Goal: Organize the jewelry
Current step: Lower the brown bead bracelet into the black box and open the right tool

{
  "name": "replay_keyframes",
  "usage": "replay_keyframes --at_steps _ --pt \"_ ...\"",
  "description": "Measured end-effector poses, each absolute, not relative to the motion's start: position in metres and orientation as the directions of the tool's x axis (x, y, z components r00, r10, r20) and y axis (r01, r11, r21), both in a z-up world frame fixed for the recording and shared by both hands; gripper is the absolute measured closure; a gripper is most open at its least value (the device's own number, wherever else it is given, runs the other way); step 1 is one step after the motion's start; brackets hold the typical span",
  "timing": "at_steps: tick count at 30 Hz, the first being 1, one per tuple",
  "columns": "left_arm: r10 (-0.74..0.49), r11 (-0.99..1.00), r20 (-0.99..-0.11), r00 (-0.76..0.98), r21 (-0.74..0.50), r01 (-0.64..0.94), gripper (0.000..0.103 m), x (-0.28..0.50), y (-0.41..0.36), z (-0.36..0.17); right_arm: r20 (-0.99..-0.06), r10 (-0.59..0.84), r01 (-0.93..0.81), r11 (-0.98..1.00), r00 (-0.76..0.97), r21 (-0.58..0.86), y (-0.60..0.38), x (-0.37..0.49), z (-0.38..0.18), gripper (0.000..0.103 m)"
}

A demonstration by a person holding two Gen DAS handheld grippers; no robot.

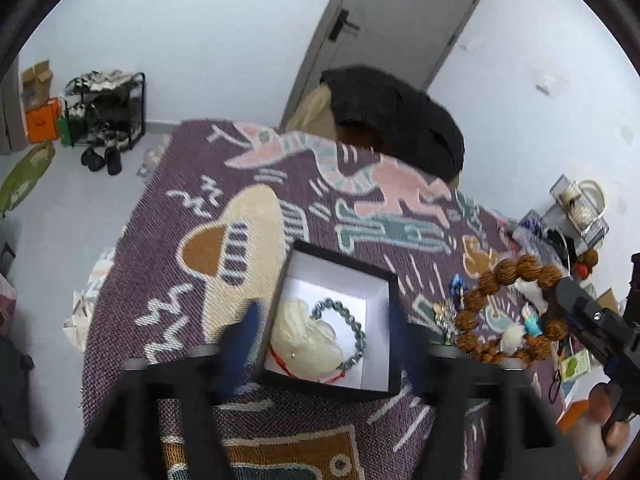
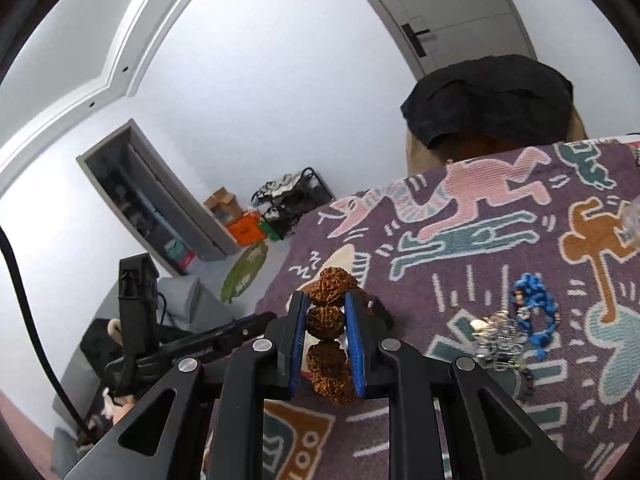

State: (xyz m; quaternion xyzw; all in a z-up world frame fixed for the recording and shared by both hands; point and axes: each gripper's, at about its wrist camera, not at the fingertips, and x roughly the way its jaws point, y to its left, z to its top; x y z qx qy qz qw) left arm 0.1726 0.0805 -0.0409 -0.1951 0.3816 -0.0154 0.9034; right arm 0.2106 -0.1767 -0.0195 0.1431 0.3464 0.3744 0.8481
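Observation:
An open black box [image 1: 394, 304] with a white lining sits on the patterned blanket. In it lie a grey bead bracelet [image 1: 360, 334] and a white carved pendant [image 1: 308, 340] on a red cord. My left gripper [image 1: 324, 340] is open, its blue fingers on either side of the box. My right gripper [image 2: 326, 320] is shut on a brown walnut-bead bracelet [image 2: 328, 320], held above the blanket; in the left wrist view the bracelet [image 1: 508, 308] hangs right of the box. A blue bead bracelet [image 2: 536, 312] and a silver chain pile [image 2: 496, 340] lie on the blanket.
The purple patterned blanket [image 1: 200, 184] covers the table. A black-draped chair [image 1: 396, 116] stands at its far edge before a grey door. Small items and a clear case [image 1: 580, 208] sit at the right edge. A shoe rack [image 1: 106, 108] stands by the wall.

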Motion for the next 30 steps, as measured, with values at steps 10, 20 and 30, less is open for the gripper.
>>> replay_keyframes --at_steps 10,20,30 --pt "-0.114 0.92 -0.661 0.741 -0.351 -0.172 0.025 0.152 0.112 -0.035 -0.522 0.744 -0.58 0.66 0.418 0.476 -0.117 0.214 -0.022 0.083" --pt "-0.091 0.909 -0.671 0.735 -0.358 -0.214 0.025 0.145 0.134 -0.046 -0.582 0.735 -0.556 0.662 0.348 0.503 -0.073 0.234 -0.053 0.082" --pt "-0.106 0.912 -0.666 0.738 -0.361 -0.194 0.025 0.146 0.124 -0.043 -0.669 0.652 -0.464 0.745 0.357 0.478 -0.105 0.251 -0.087 0.04"
